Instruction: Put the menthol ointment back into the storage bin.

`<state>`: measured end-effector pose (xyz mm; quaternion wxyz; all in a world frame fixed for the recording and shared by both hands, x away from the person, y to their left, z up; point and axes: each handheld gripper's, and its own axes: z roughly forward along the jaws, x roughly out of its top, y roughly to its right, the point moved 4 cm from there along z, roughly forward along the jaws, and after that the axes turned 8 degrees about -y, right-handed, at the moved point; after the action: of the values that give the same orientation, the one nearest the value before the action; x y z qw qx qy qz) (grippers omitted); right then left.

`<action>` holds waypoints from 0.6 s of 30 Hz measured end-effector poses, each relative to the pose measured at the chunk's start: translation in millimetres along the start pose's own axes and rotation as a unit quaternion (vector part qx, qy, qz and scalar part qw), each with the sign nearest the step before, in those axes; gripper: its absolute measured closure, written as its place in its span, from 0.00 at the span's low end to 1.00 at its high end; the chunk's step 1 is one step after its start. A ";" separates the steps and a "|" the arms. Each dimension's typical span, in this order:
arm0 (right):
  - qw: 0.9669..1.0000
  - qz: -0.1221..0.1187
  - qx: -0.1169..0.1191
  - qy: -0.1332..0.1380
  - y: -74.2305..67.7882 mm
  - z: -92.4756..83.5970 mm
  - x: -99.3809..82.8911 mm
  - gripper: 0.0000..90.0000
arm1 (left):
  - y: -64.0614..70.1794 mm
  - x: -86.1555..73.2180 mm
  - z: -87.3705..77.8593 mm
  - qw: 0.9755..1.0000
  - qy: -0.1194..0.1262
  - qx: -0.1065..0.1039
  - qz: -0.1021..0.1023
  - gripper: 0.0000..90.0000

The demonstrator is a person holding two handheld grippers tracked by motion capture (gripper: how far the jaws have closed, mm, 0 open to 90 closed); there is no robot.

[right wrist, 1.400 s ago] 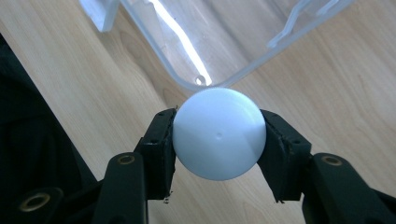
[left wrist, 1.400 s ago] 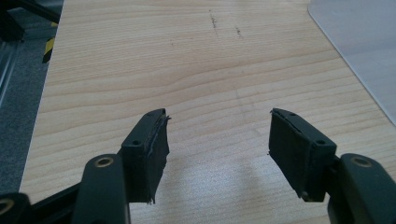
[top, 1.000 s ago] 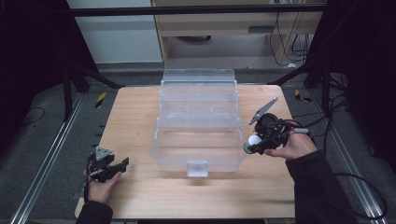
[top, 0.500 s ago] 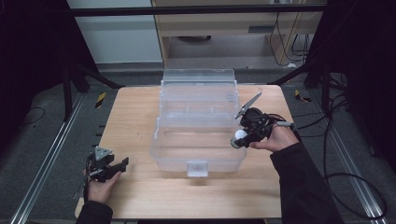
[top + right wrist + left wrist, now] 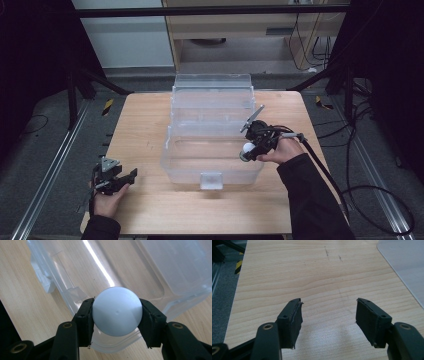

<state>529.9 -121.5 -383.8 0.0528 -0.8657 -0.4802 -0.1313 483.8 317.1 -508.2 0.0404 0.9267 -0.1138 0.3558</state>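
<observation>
One white ball, one clear box, two grippers

The right gripper (image 5: 116, 315) is clenching a single smooth white round ball (image 5: 117, 310) over the right rim of one clear plastic lidded box (image 5: 212, 130) at frame centre — the left gripper (image 5: 328, 315) is resting released on the pale wooden table (image 5: 287, 272), lower left.

A white ball (image 5: 117, 311) is squeezed between the two black fingers (image 5: 86, 322), with a clear box (image 5: 160, 272) seen behind it.
</observation>
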 end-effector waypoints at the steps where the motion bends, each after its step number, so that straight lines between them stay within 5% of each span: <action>1: 1.000 0.000 0.004 0.002 0.0 2.8 -0.1 0.56 | 0.0 0.0 0.0 1.000 0.000 0.000 0.000 0.42; 18: 1.000 0.008 0.015 -0.015 6.4 36.0 -17.8 0.56 | -0.4 -0.1 0.2 1.000 -0.001 0.000 0.000 0.42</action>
<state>532.7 -131.7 -423.1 0.0600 -0.8705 -0.4759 -0.1104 483.9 317.5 -508.4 0.0401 0.9270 -0.1134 0.3554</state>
